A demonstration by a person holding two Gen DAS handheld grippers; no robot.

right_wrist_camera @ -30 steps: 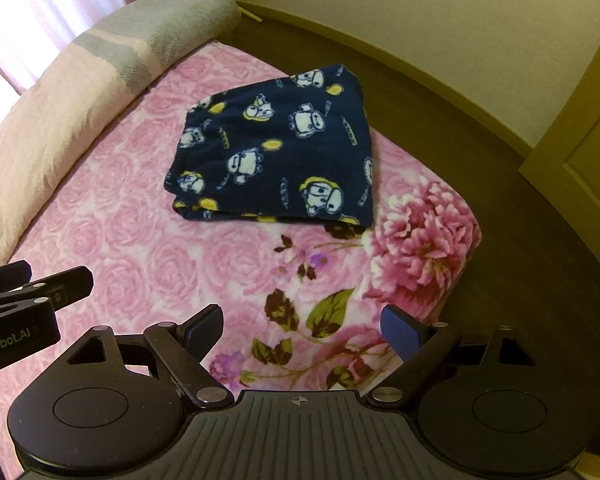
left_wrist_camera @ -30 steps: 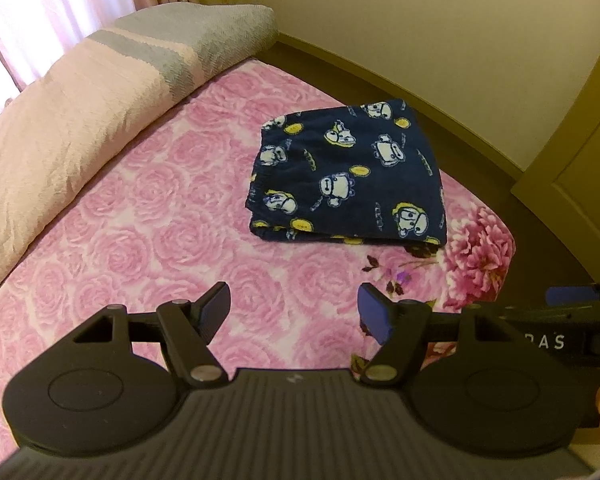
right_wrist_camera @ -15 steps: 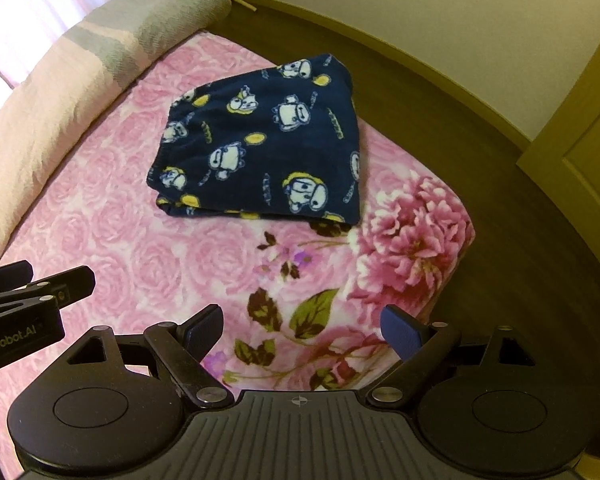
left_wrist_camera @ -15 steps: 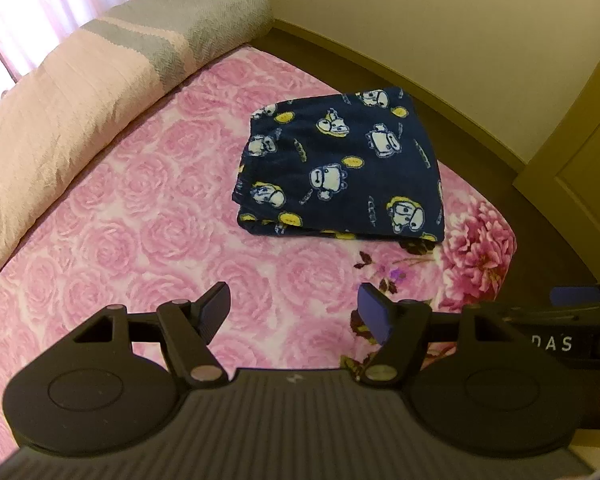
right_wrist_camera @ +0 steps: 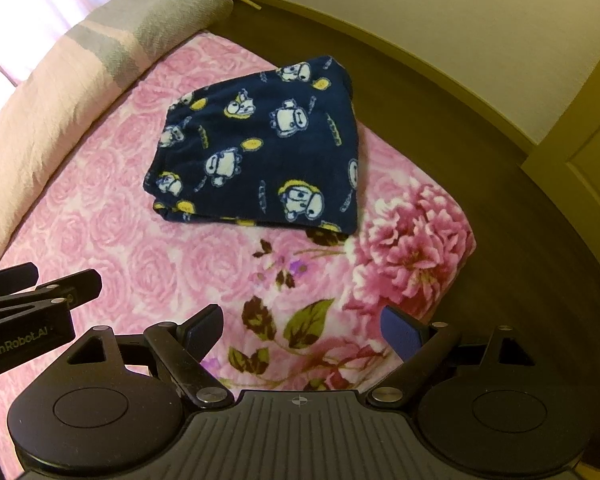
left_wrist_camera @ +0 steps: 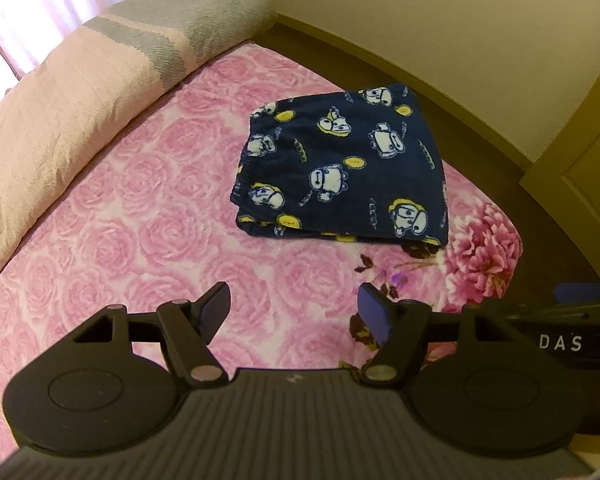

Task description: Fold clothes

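Fuzzy fleece garment (left_wrist_camera: 340, 172) on plush pink blanket (left_wrist_camera: 140, 240); matt black plastic left gripper (left_wrist_camera: 294, 312).

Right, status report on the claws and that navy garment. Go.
Left claw open, empty. Right claw open, empty. Navy cartoon-print garment lies folded near bed corner, untouched. Nothing between claws and garment.

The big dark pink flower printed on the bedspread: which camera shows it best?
The right wrist view: the big flower sits whole and near the middle, leaves below it. In the left wrist view it lies toward the right edge, smaller, beside the folded navy garment.
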